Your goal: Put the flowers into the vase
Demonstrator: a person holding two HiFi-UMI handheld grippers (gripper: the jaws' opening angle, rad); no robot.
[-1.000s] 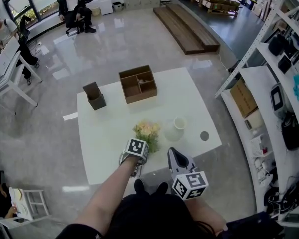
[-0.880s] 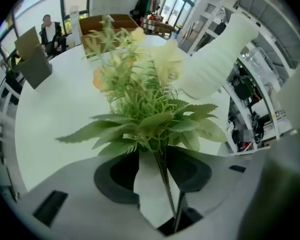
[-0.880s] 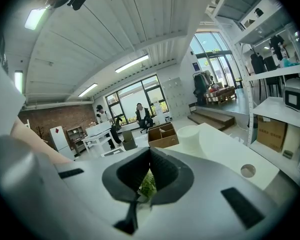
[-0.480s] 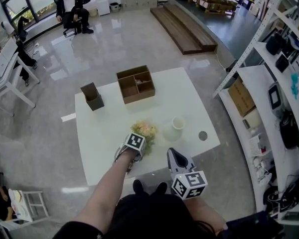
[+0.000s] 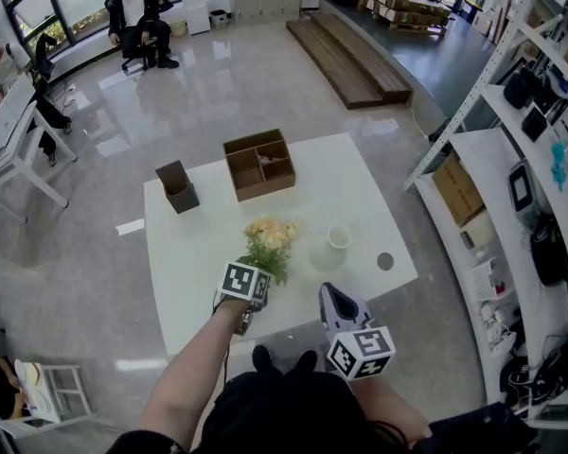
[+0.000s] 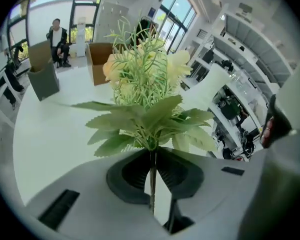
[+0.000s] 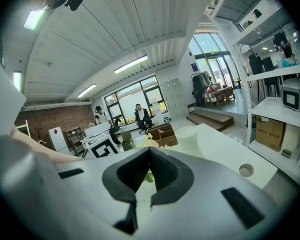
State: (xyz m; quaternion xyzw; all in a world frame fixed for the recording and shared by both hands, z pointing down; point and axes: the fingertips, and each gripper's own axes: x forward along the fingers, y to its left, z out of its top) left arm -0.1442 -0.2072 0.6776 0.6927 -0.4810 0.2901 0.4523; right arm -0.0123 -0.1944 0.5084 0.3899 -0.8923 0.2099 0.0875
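- Left claw (image 6: 152, 159), its jaws just closed in, pinches the stem of the flowers (image 5: 270, 241) above the counter (image 5: 199, 253), near its front edge.
- Vase (image 5: 331, 249) stands just right of the blooms, mouth up.
- Right claw (image 7: 149, 156) is closed and empty.

The left hand-held gripper (image 5: 261, 289), grey plastic with a black-and-white marker cube, sits at the end of a bare left forearm (image 5: 194, 376) stretched forward, and it points steeply down. Its jaws have just been closing and now pinch the thin green stem (image 6: 152, 184) of a yellow flower bunch. The matching right hand-held gripper (image 5: 329, 293) hangs nearer the body, almost level, its jaw tips together with nothing between them.
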